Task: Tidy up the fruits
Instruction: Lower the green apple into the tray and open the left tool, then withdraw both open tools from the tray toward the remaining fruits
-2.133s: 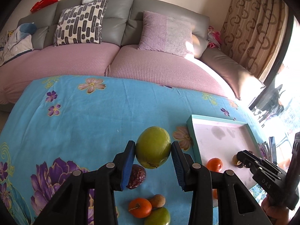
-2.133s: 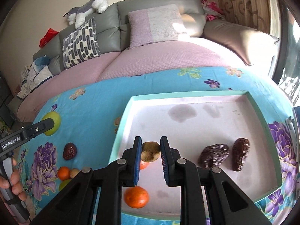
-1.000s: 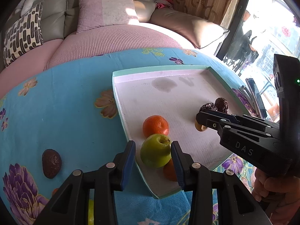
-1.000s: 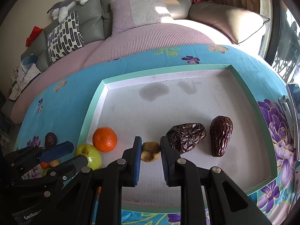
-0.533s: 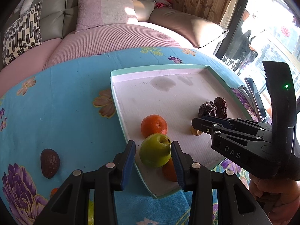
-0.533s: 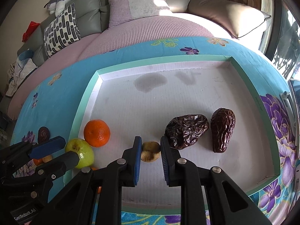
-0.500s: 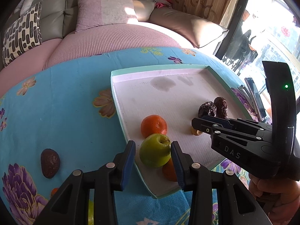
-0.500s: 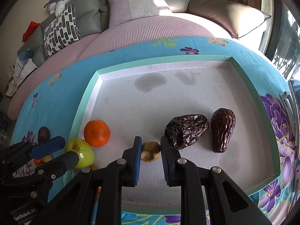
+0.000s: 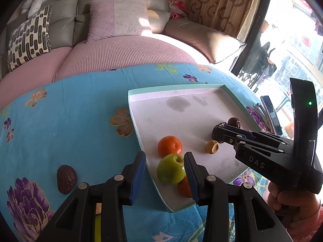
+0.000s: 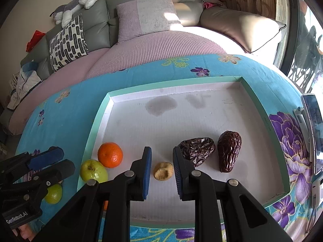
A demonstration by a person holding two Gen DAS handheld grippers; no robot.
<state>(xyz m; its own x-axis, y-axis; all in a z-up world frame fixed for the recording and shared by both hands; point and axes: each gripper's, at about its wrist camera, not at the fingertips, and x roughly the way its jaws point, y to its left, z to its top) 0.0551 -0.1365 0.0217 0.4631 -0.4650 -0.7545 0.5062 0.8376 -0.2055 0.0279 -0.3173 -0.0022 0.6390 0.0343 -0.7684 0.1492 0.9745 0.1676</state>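
A sofa [image 10: 153,46] with pink cushions fills the far side of the room. In front of it is a table under a blue floral cloth [image 9: 66,121]. On the right part of the cloth sits a shallow white tray [image 10: 201,109] with a teal rim.

The left gripper [image 9: 164,173] has its 2 blue-padded fingers apart around a green apple [image 9: 170,168], which lies in the tray's near left corner. The right pad looks to be touching the apple, while the left pad stands clear of it, outside the tray rim. An orange [image 9: 170,146] sits just beyond the apple.

The right gripper [image 10: 162,168] is also spread apart, with a small tan fruit [image 10: 163,171] lying on the tray floor between its pads, touching neither. 2 dark wrinkled dates [image 10: 210,149] lie just right of it.

A third date [image 9: 66,179] rests on the cloth, left of the tray.
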